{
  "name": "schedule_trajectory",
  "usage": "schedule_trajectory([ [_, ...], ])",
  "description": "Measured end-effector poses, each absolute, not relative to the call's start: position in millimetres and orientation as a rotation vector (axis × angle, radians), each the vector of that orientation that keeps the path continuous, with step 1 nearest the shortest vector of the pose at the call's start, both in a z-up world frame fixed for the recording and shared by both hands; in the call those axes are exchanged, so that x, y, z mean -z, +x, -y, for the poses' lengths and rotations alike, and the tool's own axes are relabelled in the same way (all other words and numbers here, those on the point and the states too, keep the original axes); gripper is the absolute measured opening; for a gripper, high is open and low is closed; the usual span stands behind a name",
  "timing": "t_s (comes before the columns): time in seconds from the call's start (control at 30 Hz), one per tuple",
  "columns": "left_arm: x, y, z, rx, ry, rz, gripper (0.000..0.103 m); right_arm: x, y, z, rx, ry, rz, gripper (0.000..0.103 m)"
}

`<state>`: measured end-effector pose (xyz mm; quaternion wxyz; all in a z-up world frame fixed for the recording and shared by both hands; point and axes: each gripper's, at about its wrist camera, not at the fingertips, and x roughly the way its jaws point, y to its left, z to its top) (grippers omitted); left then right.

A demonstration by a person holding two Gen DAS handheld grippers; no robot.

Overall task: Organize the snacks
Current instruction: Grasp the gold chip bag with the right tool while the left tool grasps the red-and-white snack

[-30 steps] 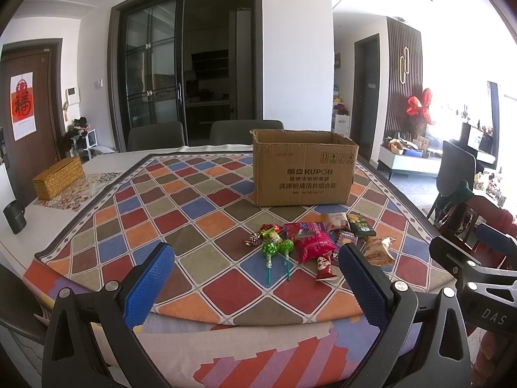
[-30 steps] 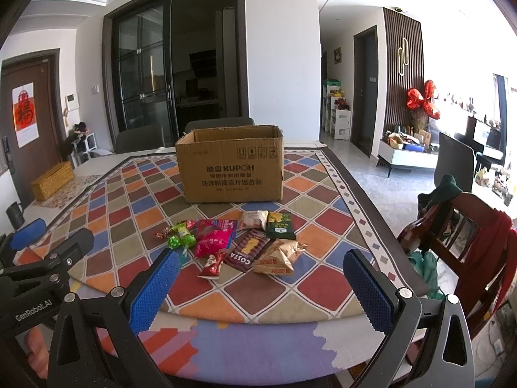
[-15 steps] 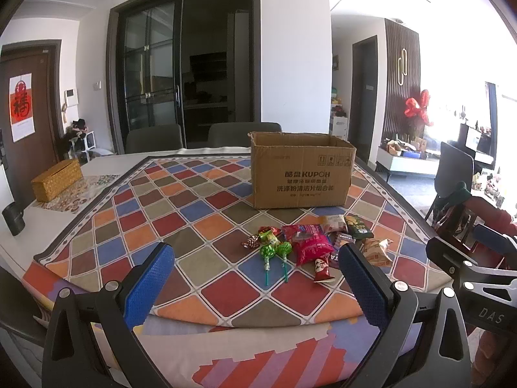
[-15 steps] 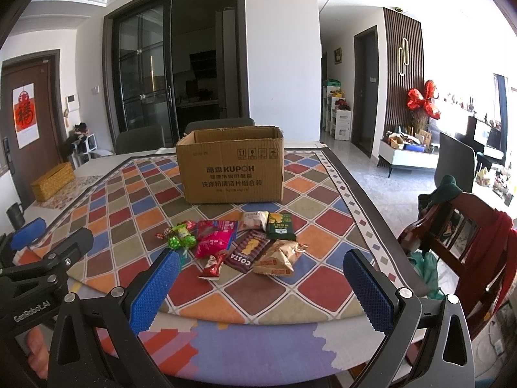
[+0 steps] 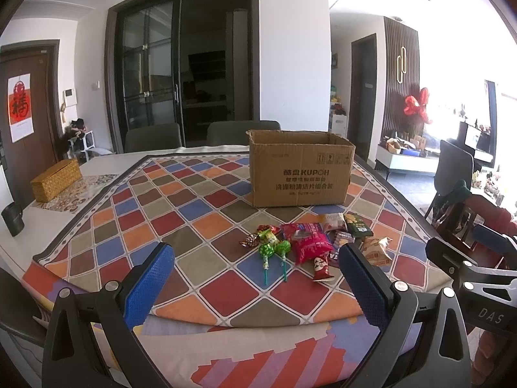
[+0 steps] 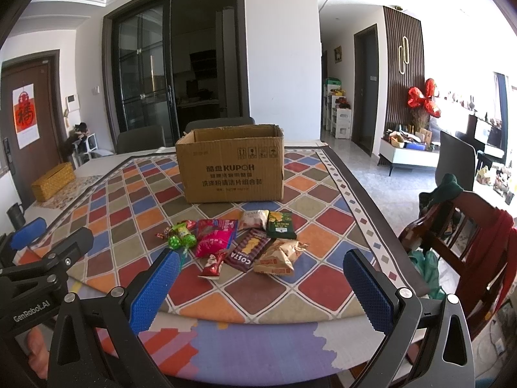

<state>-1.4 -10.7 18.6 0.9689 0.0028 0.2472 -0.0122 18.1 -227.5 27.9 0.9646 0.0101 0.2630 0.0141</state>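
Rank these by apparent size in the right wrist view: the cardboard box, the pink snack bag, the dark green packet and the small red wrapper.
1. cardboard box, by far the largest.
2. pink snack bag.
3. dark green packet, looks close to the pink bag, so that order is unsure.
4. small red wrapper, smallest, though nearest the camera.

Bg stuff: woven yellow box [image 5: 55,179] sat on the table's far left w/ a black cup [image 5: 12,219] nearer the edge; red clothing draped over a wooden chair [image 6: 465,226] at right.
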Motion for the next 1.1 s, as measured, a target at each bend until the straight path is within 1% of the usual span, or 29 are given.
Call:
schedule_trajectory([
  [0.17,-15,9,21,0.072,0.029,-0.522,0.102,-25,23,233,-0.037,0.042,-0.555,0.102],
  [0.23,-13,14,27,0.102,0.044,-0.535,0.094,-22,28,238,-0.039,0.068,-0.572,0.1],
  [0.3,-10,22,33,0.13,0.061,-0.548,0.084,-19,31,246,-0.035,0.082,-0.583,0.098],
  [0.43,-5,40,43,0.202,0.054,-0.598,0.074,-9,46,254,-0.044,0.106,-0.607,0.091],
  [0.5,-1,50,48,0.219,0.057,-0.621,0.066,-5,54,256,-0.048,0.11,-0.618,0.088],
  [0.6,9,66,57,0.247,0.05,-0.674,0.059,6,71,261,-0.057,0.129,-0.648,0.082],
  [0.83,35,97,76,0.299,0.051,-0.794,0.05,34,103,267,-0.1,0.16,-0.731,0.071],
  [0.97,49,112,82,0.324,0.039,-0.857,0.045,50,122,272,-0.113,0.19,-0.785,0.067],
  [1.1,63,127,87,0.337,0.031,-0.912,0.041,62,135,276,-0.117,0.217,-0.821,0.066],
])
